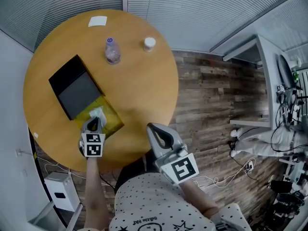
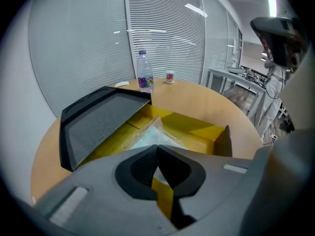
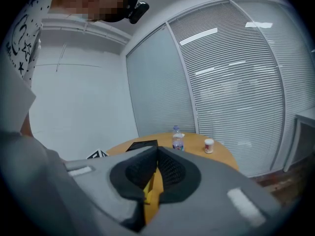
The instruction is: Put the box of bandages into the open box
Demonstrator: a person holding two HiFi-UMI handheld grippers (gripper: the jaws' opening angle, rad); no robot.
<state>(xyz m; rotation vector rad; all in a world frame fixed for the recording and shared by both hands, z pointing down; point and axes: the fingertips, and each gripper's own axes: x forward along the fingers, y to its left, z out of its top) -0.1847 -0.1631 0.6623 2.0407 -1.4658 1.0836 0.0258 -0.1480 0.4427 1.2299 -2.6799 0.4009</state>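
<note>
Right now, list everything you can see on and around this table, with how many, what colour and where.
table: one, round, light wood, centre
open box: one, black lid, yellow inside, near-left part of the table
bandage pack: one, pale blue in clear wrap, inside the box
water bottle: one, clear, far side of the table
small jar: one, white, right of the bottle
card: one, white, far edge of the table
bin: one, white, on the floor at near left
desk: one, pale, at right
bystander: one, in white, by the desk
left gripper: grey, over the box, jaws shut on the pack's wrap
right gripper: grey, near table edge, jaws shut, empty
</note>
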